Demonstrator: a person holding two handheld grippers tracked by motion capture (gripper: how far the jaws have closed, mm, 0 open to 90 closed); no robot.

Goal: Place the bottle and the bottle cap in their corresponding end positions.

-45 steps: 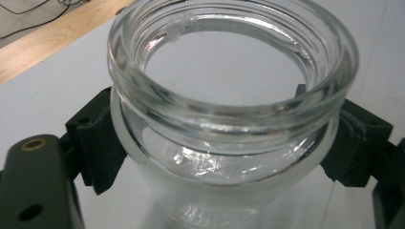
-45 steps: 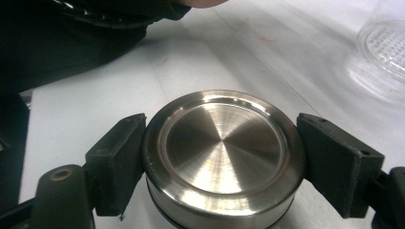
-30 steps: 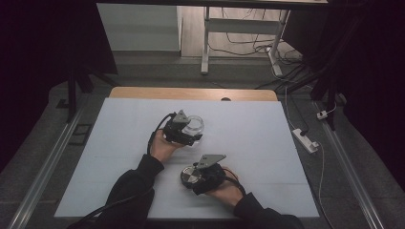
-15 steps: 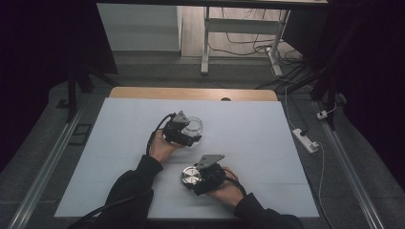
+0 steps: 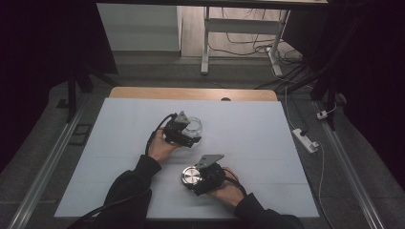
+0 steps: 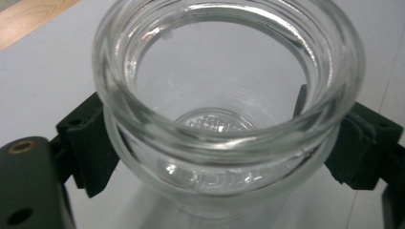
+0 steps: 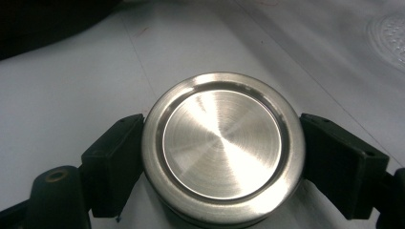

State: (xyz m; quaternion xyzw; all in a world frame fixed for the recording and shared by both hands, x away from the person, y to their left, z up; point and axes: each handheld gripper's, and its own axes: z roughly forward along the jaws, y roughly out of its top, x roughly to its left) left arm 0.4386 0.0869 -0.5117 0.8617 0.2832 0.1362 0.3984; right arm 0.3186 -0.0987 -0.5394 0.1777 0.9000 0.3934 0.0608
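The left gripper has its jaws spread wide around an open glass jar, pads pressed to both sides below the rim, at the middle of the white table. Nearer and just right, the right gripper clamps a round steel lid between equally wide jaws.

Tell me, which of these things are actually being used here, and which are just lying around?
In use:
- clear round glass jar, open-topped, clamped by the left gripper
- round brushed-steel lid, clamped by the right gripper
- pale grey table mat they work over

Lying about:
- white power strip on the floor to the right
- loose black cables beyond the table
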